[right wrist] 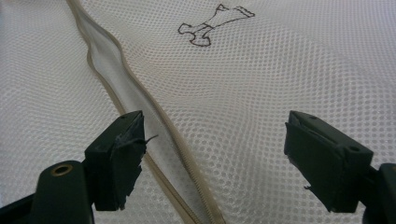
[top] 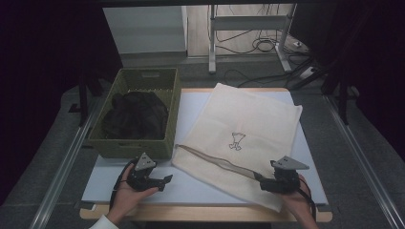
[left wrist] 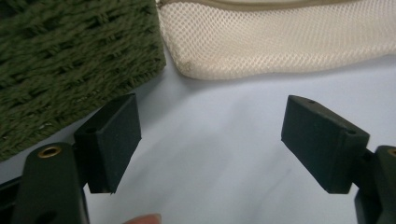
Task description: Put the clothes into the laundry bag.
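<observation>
A cream mesh bag (top: 243, 133) lies flat across the white table top, with a small drawn figure (top: 237, 140) on it and an open zipper slit (top: 215, 162) running along its near side. My right gripper (top: 267, 183) rests over the bag's near right end, open, its jaws straddling the zipper (right wrist: 154, 121). My left gripper (top: 165, 181) sits open on bare table just in front of the green woven basket (top: 136, 143), the bag's near corner (left wrist: 196, 65) ahead of it. Dark clothing (top: 135, 114) fills the basket.
The white table surface (top: 191, 188) has a wooden front edge. Metal rails run along both sides. Beyond the table stand a white frame (top: 248, 28) and loose cables on the floor.
</observation>
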`<action>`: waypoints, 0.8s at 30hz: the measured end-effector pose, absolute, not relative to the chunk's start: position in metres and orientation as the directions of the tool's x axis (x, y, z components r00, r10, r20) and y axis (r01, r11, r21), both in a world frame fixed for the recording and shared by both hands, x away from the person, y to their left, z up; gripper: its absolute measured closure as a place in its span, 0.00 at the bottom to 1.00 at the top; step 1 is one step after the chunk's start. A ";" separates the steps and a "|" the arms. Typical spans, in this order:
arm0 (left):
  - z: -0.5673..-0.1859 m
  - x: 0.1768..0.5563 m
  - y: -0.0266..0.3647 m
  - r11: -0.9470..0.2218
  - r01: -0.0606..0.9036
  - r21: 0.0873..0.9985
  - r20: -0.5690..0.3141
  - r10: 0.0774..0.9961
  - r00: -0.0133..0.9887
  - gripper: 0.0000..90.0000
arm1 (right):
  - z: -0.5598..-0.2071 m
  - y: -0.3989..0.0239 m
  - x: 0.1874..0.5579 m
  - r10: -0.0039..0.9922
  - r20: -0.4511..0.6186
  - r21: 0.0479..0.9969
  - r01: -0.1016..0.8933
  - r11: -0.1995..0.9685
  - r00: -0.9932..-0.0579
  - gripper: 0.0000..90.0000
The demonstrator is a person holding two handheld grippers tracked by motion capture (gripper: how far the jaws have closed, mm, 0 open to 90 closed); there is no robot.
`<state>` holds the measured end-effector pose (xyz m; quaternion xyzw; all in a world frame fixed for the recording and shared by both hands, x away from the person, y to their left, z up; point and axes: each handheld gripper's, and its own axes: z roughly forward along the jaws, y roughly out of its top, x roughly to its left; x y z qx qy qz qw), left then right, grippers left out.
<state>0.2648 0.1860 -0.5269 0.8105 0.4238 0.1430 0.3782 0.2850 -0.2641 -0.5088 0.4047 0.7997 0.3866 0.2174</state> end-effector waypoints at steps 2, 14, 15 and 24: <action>-0.527 0.265 0.186 -0.355 0.584 0.730 -0.093 0.795 0.599 0.22 | -0.509 -0.265 0.285 0.818 -0.039 0.793 0.481 0.375 -0.575 0.23; -0.530 0.263 0.187 -0.344 0.601 0.722 -0.133 0.782 0.608 0.22 | -0.511 -0.268 0.292 0.829 -0.047 0.788 0.489 0.374 -0.558 0.23; -0.530 0.263 0.186 -0.350 0.599 0.721 -0.132 0.778 0.614 0.22 | -0.511 -0.268 0.293 0.828 -0.049 0.788 0.488 0.376 -0.559 0.23; -0.530 0.257 0.184 -0.359 0.563 0.744 -0.099 0.774 0.625 0.25 | -0.509 -0.267 0.293 0.824 -0.054 0.775 0.497 0.390 -0.564 0.25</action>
